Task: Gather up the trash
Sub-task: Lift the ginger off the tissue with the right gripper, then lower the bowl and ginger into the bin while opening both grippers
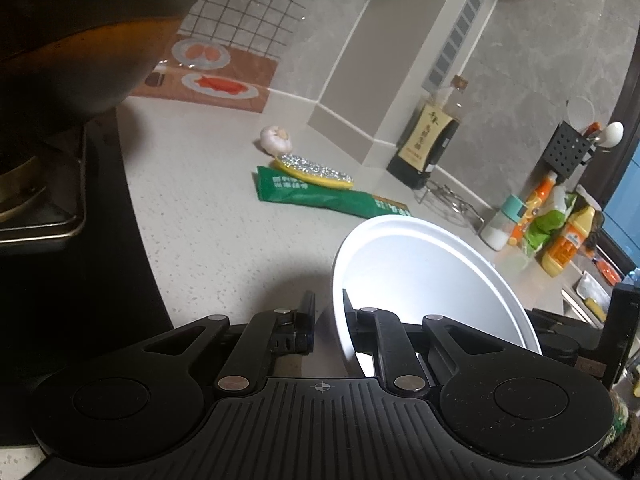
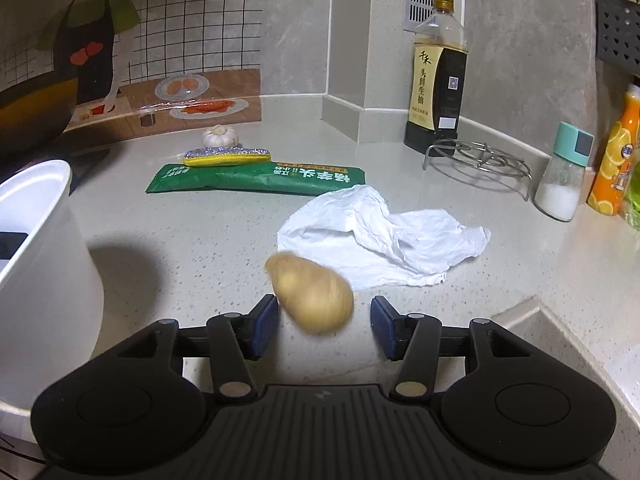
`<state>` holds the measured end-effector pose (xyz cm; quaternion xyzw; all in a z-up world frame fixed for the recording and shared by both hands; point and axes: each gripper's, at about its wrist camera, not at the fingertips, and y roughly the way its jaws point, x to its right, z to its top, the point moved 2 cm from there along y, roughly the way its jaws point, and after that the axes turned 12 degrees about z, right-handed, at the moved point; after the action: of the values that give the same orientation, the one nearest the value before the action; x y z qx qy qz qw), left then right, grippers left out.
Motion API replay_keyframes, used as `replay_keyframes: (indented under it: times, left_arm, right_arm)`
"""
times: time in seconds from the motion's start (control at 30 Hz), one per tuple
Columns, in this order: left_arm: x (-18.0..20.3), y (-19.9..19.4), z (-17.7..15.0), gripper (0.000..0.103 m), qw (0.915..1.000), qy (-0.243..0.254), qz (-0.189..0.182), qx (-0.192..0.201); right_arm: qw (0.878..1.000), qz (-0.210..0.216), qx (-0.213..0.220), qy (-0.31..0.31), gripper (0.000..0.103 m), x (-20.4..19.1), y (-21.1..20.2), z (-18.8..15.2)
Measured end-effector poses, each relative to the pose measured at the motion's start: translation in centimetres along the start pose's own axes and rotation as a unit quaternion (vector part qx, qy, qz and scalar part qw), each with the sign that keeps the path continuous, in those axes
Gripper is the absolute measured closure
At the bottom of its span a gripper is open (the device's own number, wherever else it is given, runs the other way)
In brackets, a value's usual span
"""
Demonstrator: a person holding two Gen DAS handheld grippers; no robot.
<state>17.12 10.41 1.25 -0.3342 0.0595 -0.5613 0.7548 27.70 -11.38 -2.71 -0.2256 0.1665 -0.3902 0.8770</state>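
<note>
Trash is mostly not collected yet: at the bottom of the right wrist view the right gripper (image 2: 324, 326) stands apart around a blurred potato (image 2: 310, 294) without pressing it, with a crumpled tissue (image 2: 380, 236) above and a green wrapper (image 2: 256, 178) farther up. Only the left wrist view shows the left gripper (image 1: 329, 320) clamped on the rim of the white bowl (image 1: 420, 272), whose inside looks empty as far as visible; the tissue and the potato appear only in the right one.

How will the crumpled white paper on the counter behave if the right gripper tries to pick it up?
The white paper looks thin and creased, so it is probably very light and floppy and would sag from one pinched spot. It lies spread flat on the counter, so the pads may slide over it unless they catch a raised fold. It seems unlikely to roll or break.
</note>
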Motion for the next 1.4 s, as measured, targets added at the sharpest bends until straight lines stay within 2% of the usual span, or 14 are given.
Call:
replay_keyframes:
  times: [0.03,0.1,0.2,0.27,0.3,0.33,0.4,0.67,0.73,0.77,0.8,0.97,1.23,1.4]
  left_arm:
    - [0.0,0.0,0.0,0.089,1.0000,-0.001,-0.001,0.000]
    - [-0.1,-0.1,0.0,0.089,1.0000,-0.005,-0.003,0.001]
    - [-0.2,-0.2,0.0,0.089,0.9999,-0.009,-0.003,0.002]
    - [-0.3,-0.3,-0.1,0.089,0.9999,-0.010,-0.004,0.002]
    - [-0.4,-0.4,-0.1,0.089,0.9999,-0.010,-0.004,0.002]
    - [-0.4,-0.4,-0.1,0.089,0.9999,-0.011,-0.004,0.002]
    - [-0.5,-0.5,-0.2,0.089,0.9999,-0.012,-0.004,0.001]
    - [-0.4,-0.3,-0.3,0.090,0.9999,-0.012,-0.004,-0.002]
    - [-0.4,-0.4,-0.3,0.090,0.9999,-0.011,-0.004,-0.002]
    - [-0.4,-0.4,-0.3,0.090,0.9999,-0.011,-0.005,-0.001]
    - [-0.5,-0.4,-0.3,0.090,0.9999,-0.013,-0.006,0.001]
    - [-0.5,-1.0,0.0,0.089,0.9996,-0.016,-0.013,0.019]
    - [0.1,-3.4,1.3,0.089,0.9974,-0.016,-0.023,0.066]
    - [3.8,-4.2,-0.3,0.089,0.9965,0.017,-0.059,0.057]
  right_arm:
    - [1.000,-0.002,-0.001,-0.005,0.056,-0.2,-0.1,0.0]
    - [1.000,-0.004,-0.003,-0.014,0.079,-0.5,-0.3,0.0]
    - [1.000,0.006,-0.005,-0.020,0.079,-0.9,-0.3,0.2]
    - [1.000,0.004,-0.004,-0.022,0.075,-1.1,-0.1,0.3]
    - [1.000,0.001,-0.001,-0.020,0.066,-1.1,-0.1,0.3]
    - [1.000,-0.001,0.006,-0.018,0.050,-1.1,-0.1,0.4]
    - [1.000,-0.006,0.023,-0.015,0.035,-1.1,-0.3,0.5]
    - [1.000,-0.004,0.024,0.019,0.034,-1.1,2.3,1.2]
    - [0.999,-0.012,0.024,0.020,0.037,-1.2,2.8,1.1]
    - [0.999,-0.012,0.026,0.017,0.048,-1.4,2.8,1.0]
    - [1.000,-0.008,0.023,0.012,0.066,-1.6,2.6,1.1]
    - [0.999,0.000,0.034,0.009,0.067,-2.4,0.5,1.4]
    - [0.995,0.035,0.092,0.021,0.067,-3.2,-5.9,2.6]
    - [0.993,0.018,0.118,0.022,0.067,-2.4,-10.9,0.2]
